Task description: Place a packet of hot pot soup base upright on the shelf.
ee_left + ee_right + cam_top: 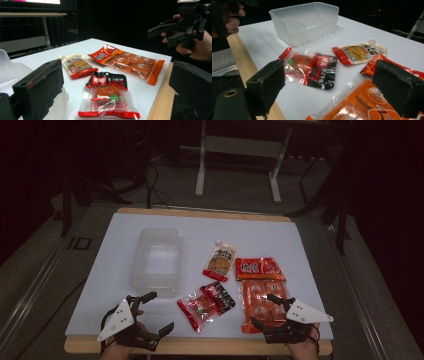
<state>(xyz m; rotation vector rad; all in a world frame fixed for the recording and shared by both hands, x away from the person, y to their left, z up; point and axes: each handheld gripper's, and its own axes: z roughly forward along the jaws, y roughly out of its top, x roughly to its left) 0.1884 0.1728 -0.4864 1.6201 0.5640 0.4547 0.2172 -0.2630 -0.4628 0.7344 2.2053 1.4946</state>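
A: Both grippers are hovering at the near edge of the table, and we are reading the left gripper [150,315] and the right gripper [263,309] as spread wide, grasping nothing.

B: So we are judging this as the step before any pick-up. The right one is hanging over the near end of the orange multipack [261,306]; the red-and-black snack packet [205,304] is lying between the two grippers.

A: Next, we are expecting a descent onto a packet and a flat pinch, probably carrying it to the clear plastic tub [156,261] at far left.

B: From the left gripper view we are seeing the pale sauce pouch [76,65] beyond the packet. From the right gripper view we are seeing the tub's [307,21] ribbed walls, with nothing inside.
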